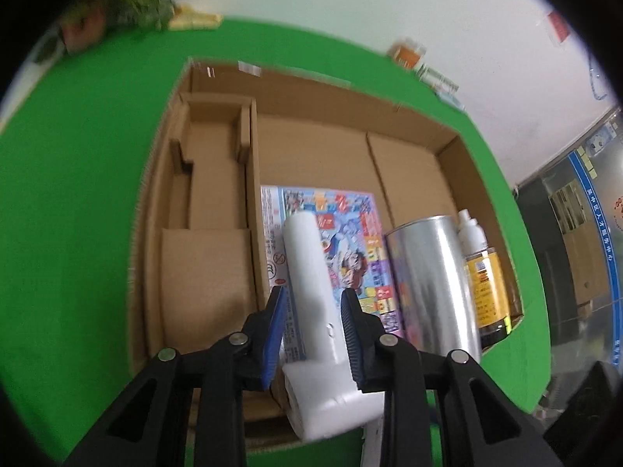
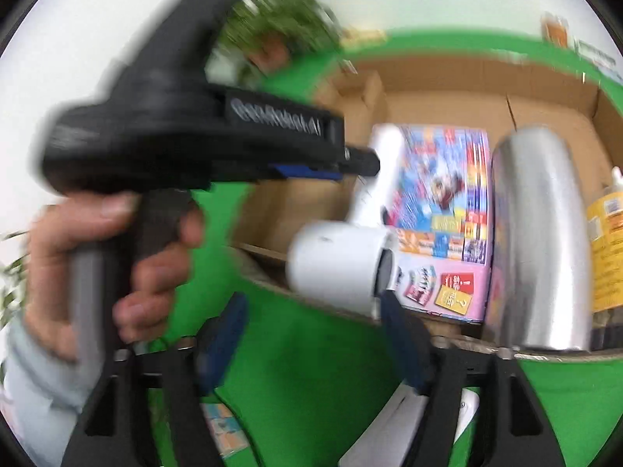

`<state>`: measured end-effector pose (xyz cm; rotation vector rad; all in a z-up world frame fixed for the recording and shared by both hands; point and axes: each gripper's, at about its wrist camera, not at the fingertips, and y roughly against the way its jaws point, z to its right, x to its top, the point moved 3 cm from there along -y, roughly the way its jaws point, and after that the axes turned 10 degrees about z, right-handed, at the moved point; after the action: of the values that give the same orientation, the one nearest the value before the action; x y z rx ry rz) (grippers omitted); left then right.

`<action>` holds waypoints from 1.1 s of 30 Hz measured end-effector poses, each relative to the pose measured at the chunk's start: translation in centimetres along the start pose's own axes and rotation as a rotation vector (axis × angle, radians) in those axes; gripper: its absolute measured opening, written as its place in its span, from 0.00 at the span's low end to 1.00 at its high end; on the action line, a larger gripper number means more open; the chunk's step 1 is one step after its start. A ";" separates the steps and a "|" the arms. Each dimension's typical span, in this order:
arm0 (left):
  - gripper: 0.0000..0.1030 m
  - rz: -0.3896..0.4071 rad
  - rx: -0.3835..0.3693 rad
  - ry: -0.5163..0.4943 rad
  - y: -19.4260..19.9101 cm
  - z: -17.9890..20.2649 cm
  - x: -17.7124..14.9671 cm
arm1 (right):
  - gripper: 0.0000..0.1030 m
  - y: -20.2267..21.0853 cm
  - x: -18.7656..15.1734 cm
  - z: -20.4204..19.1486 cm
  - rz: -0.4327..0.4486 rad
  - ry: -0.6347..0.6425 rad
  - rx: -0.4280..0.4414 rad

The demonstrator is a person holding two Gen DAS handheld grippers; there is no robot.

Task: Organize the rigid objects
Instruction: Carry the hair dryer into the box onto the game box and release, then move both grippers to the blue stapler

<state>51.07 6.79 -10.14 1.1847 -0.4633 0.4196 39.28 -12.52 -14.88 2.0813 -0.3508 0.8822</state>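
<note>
White hair dryer (image 1: 311,272) sits gripped by its handle in the left tongs (image 1: 311,311), handle pointing away over the cardboard box's (image 1: 350,89) near edge. Right tongs (image 2: 311,334) stand wide, empty, just beside its barrel.

One cardboard box (image 1: 447,163) is seen on the green surface. Inside it are counted one colourful printed pack (image 1: 350,233), one silver can (image 1: 432,272) and one yellow-labelled spray bottle (image 1: 483,272). One white hair dryer (image 1: 311,272) is counted, and two grippers.
</note>
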 end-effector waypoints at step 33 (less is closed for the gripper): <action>0.99 0.244 0.004 0.040 14.0 7.9 -27.3 | 0.51 11.2 -22.3 0.6 -0.093 0.263 -0.101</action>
<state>19.78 1.90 -11.84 1.1253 -0.5755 0.6532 17.81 -21.25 -24.14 1.8458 -0.1534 1.0448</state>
